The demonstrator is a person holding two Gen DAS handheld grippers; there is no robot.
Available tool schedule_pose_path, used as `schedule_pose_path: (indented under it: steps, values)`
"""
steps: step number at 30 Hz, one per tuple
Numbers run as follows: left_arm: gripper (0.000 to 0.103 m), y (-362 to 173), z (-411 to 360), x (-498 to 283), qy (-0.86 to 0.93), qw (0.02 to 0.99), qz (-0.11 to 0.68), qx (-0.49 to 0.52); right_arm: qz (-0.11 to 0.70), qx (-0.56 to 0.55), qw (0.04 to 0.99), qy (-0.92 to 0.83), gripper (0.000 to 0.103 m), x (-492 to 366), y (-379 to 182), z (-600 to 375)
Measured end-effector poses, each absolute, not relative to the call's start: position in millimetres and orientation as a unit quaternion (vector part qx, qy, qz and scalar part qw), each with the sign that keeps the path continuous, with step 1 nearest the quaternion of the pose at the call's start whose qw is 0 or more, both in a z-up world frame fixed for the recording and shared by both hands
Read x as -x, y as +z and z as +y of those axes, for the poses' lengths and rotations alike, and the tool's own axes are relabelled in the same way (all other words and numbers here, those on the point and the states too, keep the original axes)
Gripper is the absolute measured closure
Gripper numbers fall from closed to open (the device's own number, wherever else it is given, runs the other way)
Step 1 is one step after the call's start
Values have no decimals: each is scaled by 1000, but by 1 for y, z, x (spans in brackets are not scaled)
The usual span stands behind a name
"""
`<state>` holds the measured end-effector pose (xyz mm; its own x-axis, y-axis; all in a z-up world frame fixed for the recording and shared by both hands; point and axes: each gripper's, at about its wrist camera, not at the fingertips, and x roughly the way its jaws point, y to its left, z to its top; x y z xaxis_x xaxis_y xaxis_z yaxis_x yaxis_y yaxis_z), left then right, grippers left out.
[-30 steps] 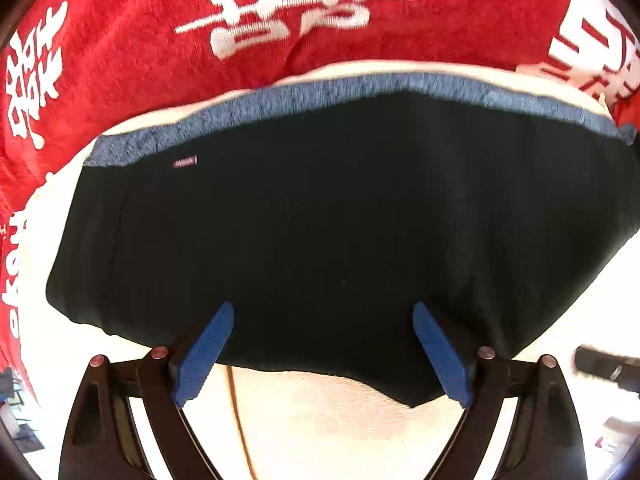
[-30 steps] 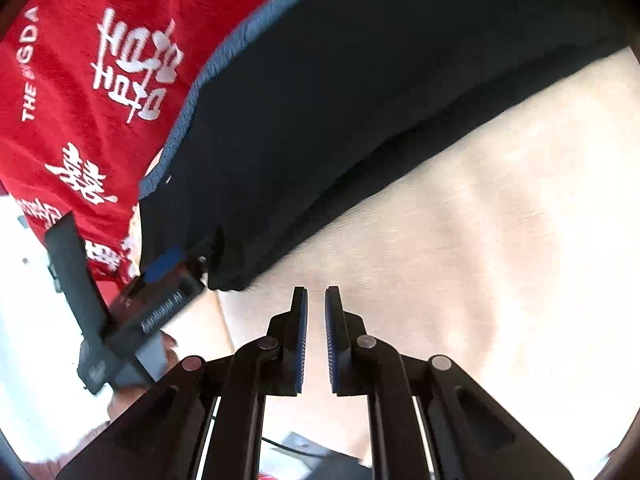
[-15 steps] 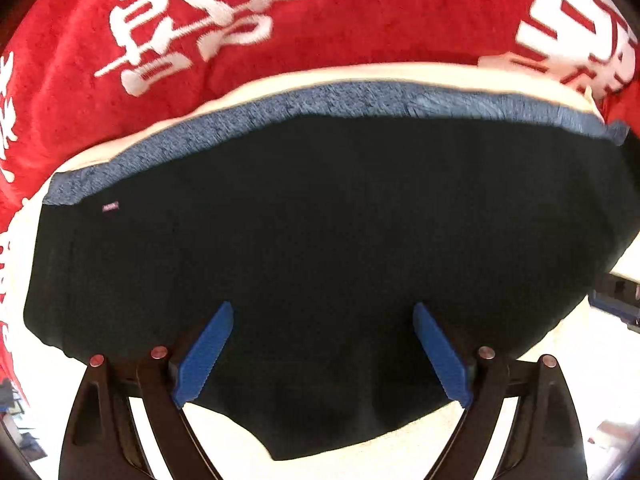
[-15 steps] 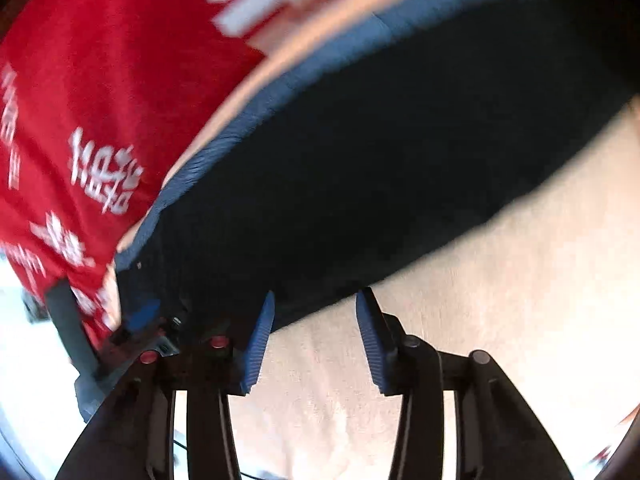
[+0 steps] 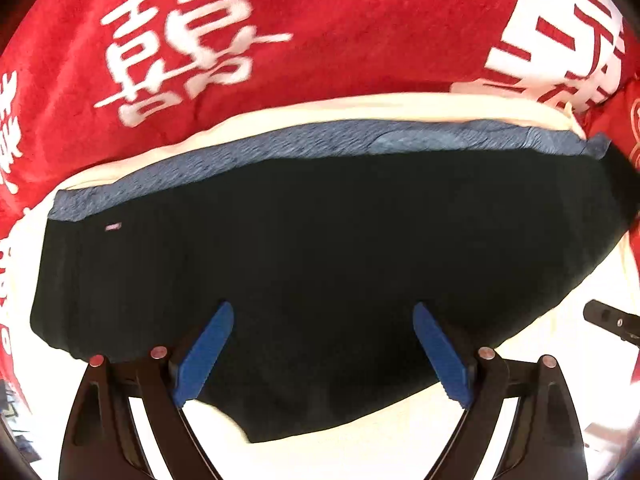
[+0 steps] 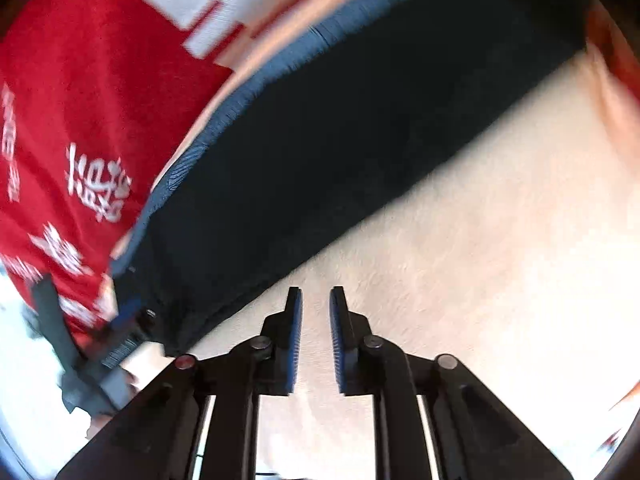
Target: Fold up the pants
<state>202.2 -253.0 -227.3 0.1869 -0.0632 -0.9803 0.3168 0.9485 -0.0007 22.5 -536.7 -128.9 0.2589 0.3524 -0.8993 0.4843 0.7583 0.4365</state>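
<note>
Nearest the left wrist camera, the left gripper [image 5: 322, 344] has its blue ribbed pads [image 5: 204, 358] spread wide, nothing between them. It sits over the near hem of the black knit pants with a blue-grey waistband [image 5: 320, 240]; cannot tell whether the fingers touch the fabric. Pants lie flat and spread on the cream fleece blanket [image 5: 360, 108], waistband on the far edge, a small pink label [image 5: 112, 226] near the left end of the band. Black tip of the right gripper [image 5: 612, 320] shows at the right edge, just beside the pants' right side. Beyond the cream blanket: red cloth with large white characters [image 5: 340, 28].

Right wrist view, blurred: right gripper [image 6: 316, 334] with pads close together, a narrow gap left, gripping nothing, over bare cream blanket [image 6: 480, 240] just beside the pants' [image 6: 340, 140] near edge. Left gripper [image 6: 124, 320] visible at lower left by the pants' corner. Waistband runs along the far-left edge, red cloth [image 6: 100, 80] behind it.
</note>
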Motion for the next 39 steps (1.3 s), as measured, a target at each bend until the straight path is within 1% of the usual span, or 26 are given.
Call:
schedule_pose_path:
  steps: [1, 2, 5, 7, 9, 11, 14, 16, 17, 23, 25, 34, 39]
  values:
    - [10, -229, -258, -205, -122, 763, 627, -101, 606, -322, 726, -49, 63, -28, -123, -538]
    - [10, -233, -264, -208, -119, 761, 630, -100, 604, -300, 737, -50, 51, -35, -119, -539]
    - [10, -243, -279, -207, -111, 755, 639, -96, 591, -248, 766, -46, 51, -56, -109, -541]
    - [10, -254, -284, -216, -105, 750, 645, -102, 591, -192, 782, -46, 51, -69, -107, -535]
    - [10, -263, -286, -214, -101, 749, 645, -107, 607, -157, 778, -48, 51, -75, -118, -535]
    - [10, -265, -288, -213, -101, 753, 641, -110, 630, -148, 760, -58, 51, -77, -136, -538]
    - [10, -265, -288, -206, -101, 754, 639, -113, 620, -153, 768, -54, 51, -68, -137, -549]
    - [3, -261, -293, -205, -96, 754, 639, -117, 621, -159, 765, -57, 51, -64, -134, -555]
    - [2, -264, -290, -209, -93, 753, 641, -118, 622, -166, 763, -57, 51, -62, -133, -558]
    - [2, -264, -285, -213, -93, 752, 642, -116, 611, -234, 754, -57, 51, -41, -125, -578]
    - [1, -263, -286, -212, -91, 752, 642, -117, 608, -261, 748, -55, 51, -36, -131, -572]
    - [1, -265, -286, -213, -92, 757, 637, -117, 594, -343, 724, -70, 51, -13, -152, -600]
    - [1, -266, -286, -213, -87, 757, 638, -116, 584, -364, 722, -70, 51, -5, -155, -606]
